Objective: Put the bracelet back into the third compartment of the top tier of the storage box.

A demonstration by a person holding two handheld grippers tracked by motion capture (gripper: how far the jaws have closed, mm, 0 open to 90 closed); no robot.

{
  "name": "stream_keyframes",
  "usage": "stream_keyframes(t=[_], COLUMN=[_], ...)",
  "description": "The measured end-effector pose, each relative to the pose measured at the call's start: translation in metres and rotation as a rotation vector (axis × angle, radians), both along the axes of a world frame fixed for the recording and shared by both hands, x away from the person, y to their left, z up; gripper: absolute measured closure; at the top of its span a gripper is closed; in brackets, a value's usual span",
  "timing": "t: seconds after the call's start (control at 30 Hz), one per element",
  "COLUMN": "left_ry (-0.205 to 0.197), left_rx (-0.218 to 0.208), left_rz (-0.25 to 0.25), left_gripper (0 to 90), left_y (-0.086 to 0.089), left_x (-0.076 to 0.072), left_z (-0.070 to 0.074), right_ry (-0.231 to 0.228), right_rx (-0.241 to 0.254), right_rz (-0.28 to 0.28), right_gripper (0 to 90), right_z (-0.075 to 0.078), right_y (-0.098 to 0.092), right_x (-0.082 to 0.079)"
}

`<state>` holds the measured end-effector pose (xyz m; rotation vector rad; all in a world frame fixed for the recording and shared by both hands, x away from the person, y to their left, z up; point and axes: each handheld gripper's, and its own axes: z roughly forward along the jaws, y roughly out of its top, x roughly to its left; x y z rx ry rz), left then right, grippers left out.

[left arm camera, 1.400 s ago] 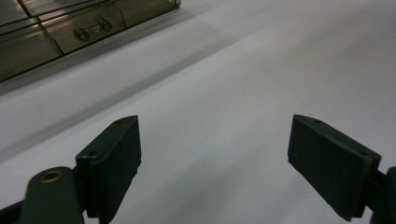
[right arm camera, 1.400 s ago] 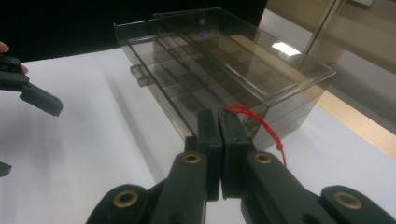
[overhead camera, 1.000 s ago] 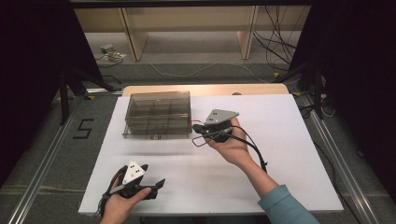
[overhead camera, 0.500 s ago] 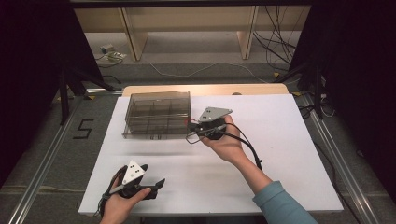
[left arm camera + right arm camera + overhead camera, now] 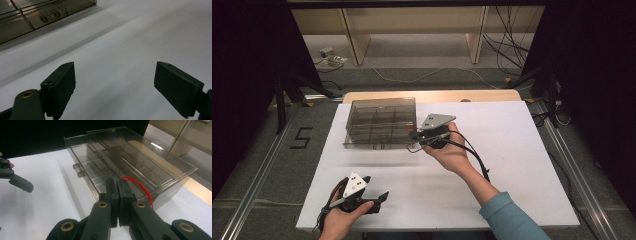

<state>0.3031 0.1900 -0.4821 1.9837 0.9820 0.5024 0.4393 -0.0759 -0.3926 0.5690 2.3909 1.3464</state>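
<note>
A smoky clear plastic drawer box (image 5: pixel 379 122) with inner compartments stands at the table's back left. My right gripper (image 5: pixel 413 134) is at the box's right front corner, shut on a thin red band (image 5: pixel 140 186) that loops out from between the closed jaws beside the box wall (image 5: pixel 150 167). In its own view the right gripper (image 5: pixel 117 192) has its jaws pressed together. My left gripper (image 5: pixel 382 197) rests near the front left edge, open, with bare table between its jaws (image 5: pixel 115 85). The box's drawer handle (image 5: pixel 50 16) lies ahead of it.
A white table top (image 5: pixel 512 150) stretches to the right of the box, and a wooden strip (image 5: pixel 432 95) runs along its back edge. Cables trail from both grippers. My left gripper (image 5: pixel 22 183) appears at the left edge of the right gripper view.
My right gripper has moved left, up to the box's right front corner, still shut. The left gripper has stayed in place.
</note>
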Motion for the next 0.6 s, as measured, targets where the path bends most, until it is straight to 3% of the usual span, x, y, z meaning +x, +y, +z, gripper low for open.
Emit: stream_keyframes(t=[0.6], left_ry=[-0.001], left_rx=[0.0], left_rz=[-0.002], left_gripper=[17.3], left_y=[-0.0002], left_x=[0.0], left_z=[0.0], right_ry=[0.012], right_rx=[-0.004], right_rz=[0.01], right_gripper=[88.9], right_z=[-0.0027], right_y=[0.0103], right_x=[0.004])
